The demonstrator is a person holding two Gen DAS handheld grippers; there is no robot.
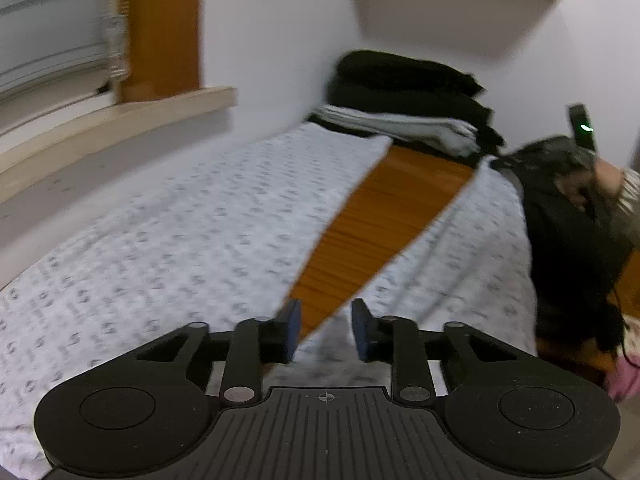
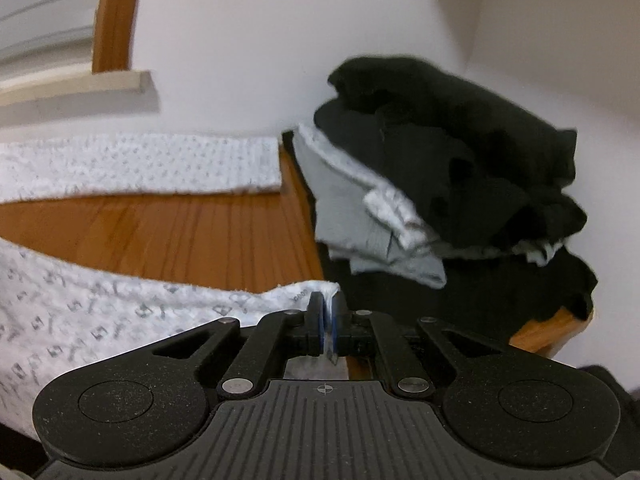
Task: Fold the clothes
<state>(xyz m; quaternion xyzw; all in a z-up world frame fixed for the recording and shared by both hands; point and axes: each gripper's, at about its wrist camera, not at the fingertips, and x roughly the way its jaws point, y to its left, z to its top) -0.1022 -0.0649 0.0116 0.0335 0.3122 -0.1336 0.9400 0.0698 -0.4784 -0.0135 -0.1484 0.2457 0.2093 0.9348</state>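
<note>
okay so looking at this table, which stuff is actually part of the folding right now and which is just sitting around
In the job:
- white patterned garment, spread over the wooden table
- right gripper, shut on the garment's corner
- left gripper, open above the garment

Just lying about:
- stack of folded clothes, black and grey, by the wall
- window sill
- pink cloth

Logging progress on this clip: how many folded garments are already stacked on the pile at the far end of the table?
At least 4: a black one on top, another black one under it, a grey-white one below, and a black one at the bottom. Blur may hide more layers.
</note>
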